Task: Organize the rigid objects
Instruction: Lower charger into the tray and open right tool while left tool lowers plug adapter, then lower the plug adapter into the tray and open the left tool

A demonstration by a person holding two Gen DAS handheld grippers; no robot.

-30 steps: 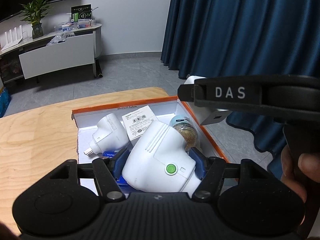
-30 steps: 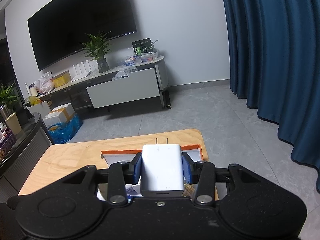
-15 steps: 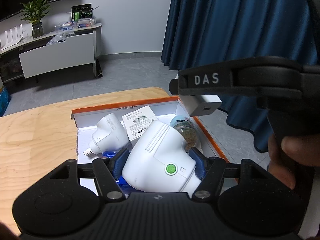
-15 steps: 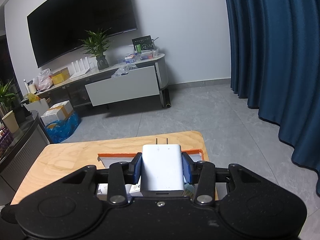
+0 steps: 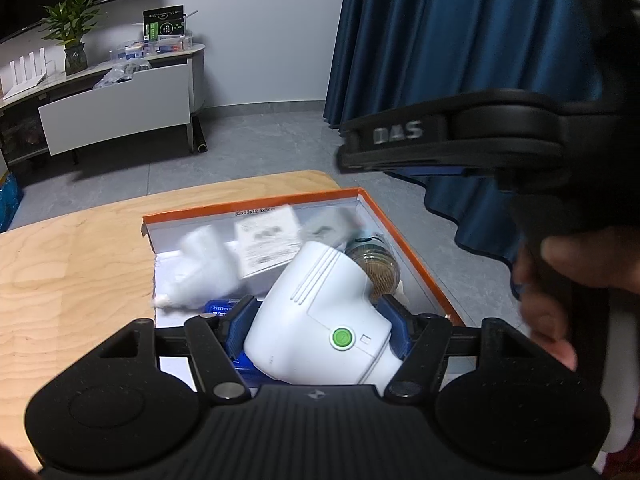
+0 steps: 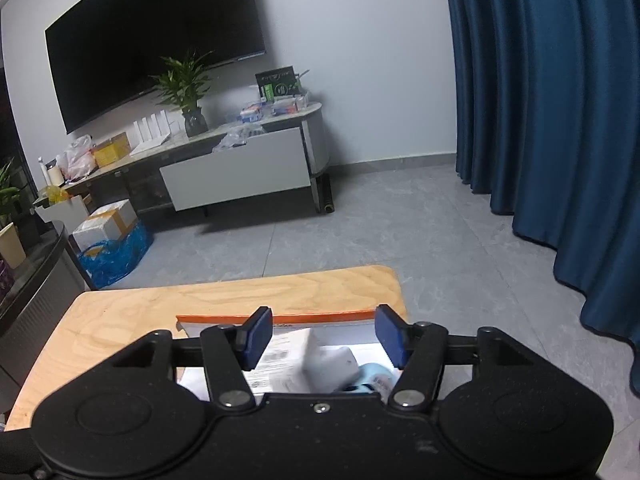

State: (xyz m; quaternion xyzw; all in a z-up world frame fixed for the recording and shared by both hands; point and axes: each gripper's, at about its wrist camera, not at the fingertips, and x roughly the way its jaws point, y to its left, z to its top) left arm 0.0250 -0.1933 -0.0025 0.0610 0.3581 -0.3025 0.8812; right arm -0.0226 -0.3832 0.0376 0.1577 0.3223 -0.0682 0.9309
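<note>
1. Over the orange-rimmed box (image 5: 408, 236), the white charger (image 6: 332, 364) that the right gripper (image 6: 323, 334) clamped half a second ago now lies blurred inside; its jaws stand apart, so that item is delivered.
2. Left gripper (image 5: 318, 320) grips a white green-buttoned device (image 5: 316, 320) above the box.
3. Box contents are smeared, hard to identify.

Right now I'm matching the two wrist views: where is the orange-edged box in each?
Left wrist: orange-edged box mid-frame, beyond the device held by the left tongs.
Right wrist: its far rim shows between the open right tongs.
Shared landmark: blue curtain.
</note>
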